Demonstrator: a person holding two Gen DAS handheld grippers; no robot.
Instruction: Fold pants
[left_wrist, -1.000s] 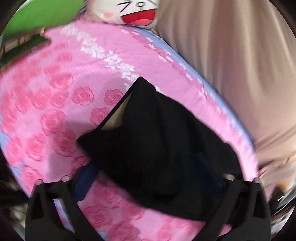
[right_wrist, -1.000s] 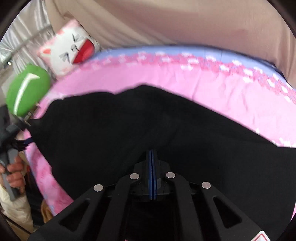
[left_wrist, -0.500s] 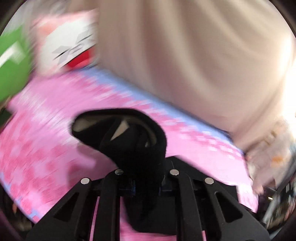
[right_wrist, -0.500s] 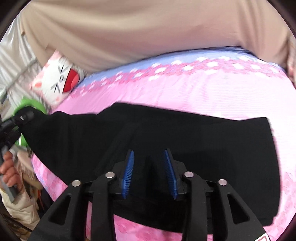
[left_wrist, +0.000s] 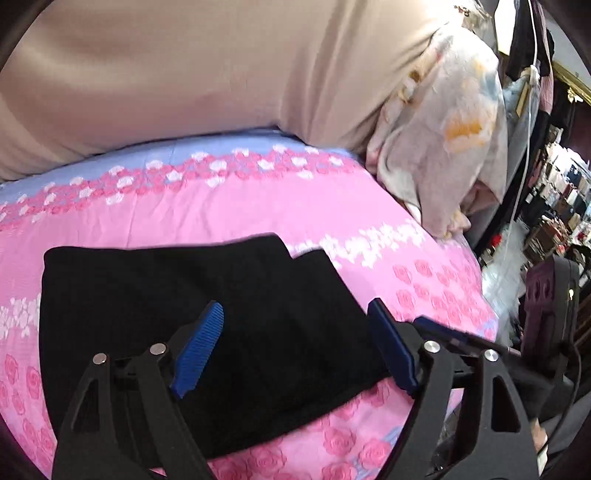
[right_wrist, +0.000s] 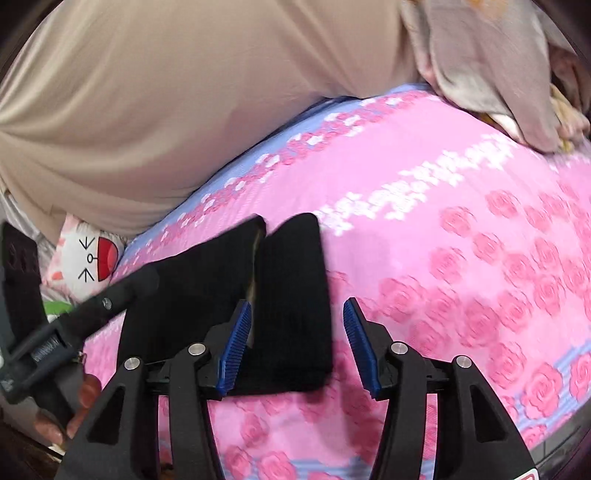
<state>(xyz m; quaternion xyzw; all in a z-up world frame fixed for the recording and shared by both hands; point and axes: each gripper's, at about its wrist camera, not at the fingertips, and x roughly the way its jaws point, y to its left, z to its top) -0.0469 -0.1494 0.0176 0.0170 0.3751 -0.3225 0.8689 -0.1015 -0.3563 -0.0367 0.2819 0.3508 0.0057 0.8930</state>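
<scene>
Now folded black pants (left_wrist: 207, 325) flat on pink bedspread (left_wrist: 229, 210), both claws (left_wrist: 295, 347) (right_wrist: 297, 343) opening, empty.

Bright, even light; fisheye views, dark vignette at the corners.
Motion blur smears the bedspread (right_wrist: 480, 229) roses in the right view; black pants (left_wrist: 184, 314) show no detail.

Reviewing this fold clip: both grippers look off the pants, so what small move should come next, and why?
Probably draw both grippers back. The pants lie folded flat on the bedspread; the left gripper and right gripper are opening, their fingers not pinching the cloth.
</scene>
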